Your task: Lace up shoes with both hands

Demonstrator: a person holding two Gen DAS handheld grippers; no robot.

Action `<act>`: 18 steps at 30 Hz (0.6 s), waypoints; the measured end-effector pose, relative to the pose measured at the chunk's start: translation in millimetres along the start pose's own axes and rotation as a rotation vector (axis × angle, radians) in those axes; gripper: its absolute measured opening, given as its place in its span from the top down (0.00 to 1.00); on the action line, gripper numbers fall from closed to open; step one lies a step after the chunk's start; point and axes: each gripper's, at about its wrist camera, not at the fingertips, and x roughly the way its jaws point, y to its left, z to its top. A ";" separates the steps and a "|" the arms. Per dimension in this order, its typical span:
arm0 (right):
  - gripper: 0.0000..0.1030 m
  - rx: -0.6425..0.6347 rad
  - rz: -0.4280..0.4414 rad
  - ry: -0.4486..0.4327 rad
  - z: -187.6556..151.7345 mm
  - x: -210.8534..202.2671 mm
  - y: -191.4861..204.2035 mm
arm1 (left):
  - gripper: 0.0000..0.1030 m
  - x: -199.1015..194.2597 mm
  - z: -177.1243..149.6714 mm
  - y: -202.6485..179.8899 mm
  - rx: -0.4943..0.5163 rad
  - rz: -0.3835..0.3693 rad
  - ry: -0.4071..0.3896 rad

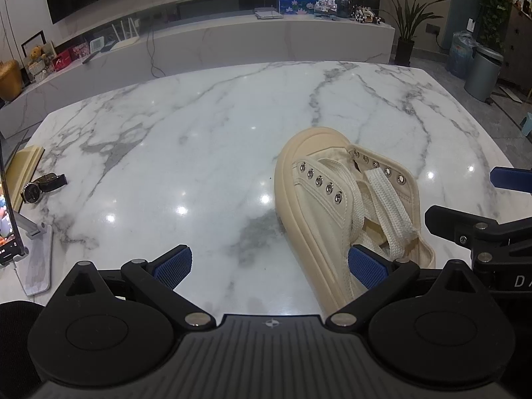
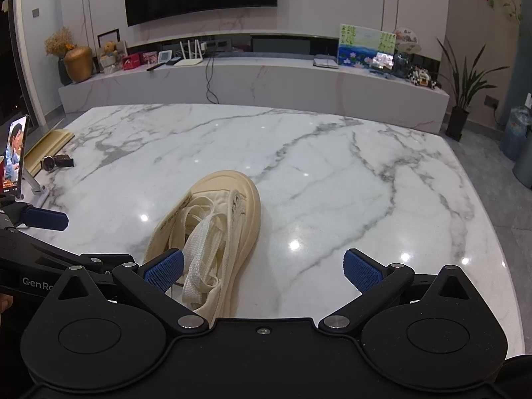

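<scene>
A cream canvas shoe (image 1: 316, 196) (image 2: 237, 196) lies tilted on the white marble table (image 1: 199, 139), toe pointing away. Its flat white lace (image 1: 389, 199) (image 2: 199, 249) sits bunched loosely in the opening between two rows of metal eyelets (image 1: 321, 181). My left gripper (image 1: 271, 267) stands wide open at the heel end, its right pad (image 1: 367, 271) in front of the shoe's side. My right gripper (image 2: 262, 271) is also wide open, its left pad (image 2: 164, 271) beside the lace. Neither holds anything. Each gripper shows in the other's view, the right gripper (image 1: 465, 196) and the left gripper (image 2: 96, 239).
A wristwatch (image 1: 43, 188) (image 2: 56, 163), a phone on a stand (image 1: 10, 219) (image 2: 15, 156) and a yellow board (image 1: 25, 169) sit at the table's left edge. Bare marble stretches beyond the shoe. Behind the table runs a low cabinet (image 2: 252, 79).
</scene>
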 end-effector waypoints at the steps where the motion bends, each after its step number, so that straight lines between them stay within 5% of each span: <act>1: 0.01 0.002 0.001 -0.001 0.3 -0.1 -0.5 | 0.02 -0.2 0.1 0.6 -0.006 -0.005 0.000; 18: 0.01 -0.003 0.006 -0.031 -1.2 -4.7 -4.8 | 0.02 -5.6 -2.1 -2.3 0.006 0.023 -0.018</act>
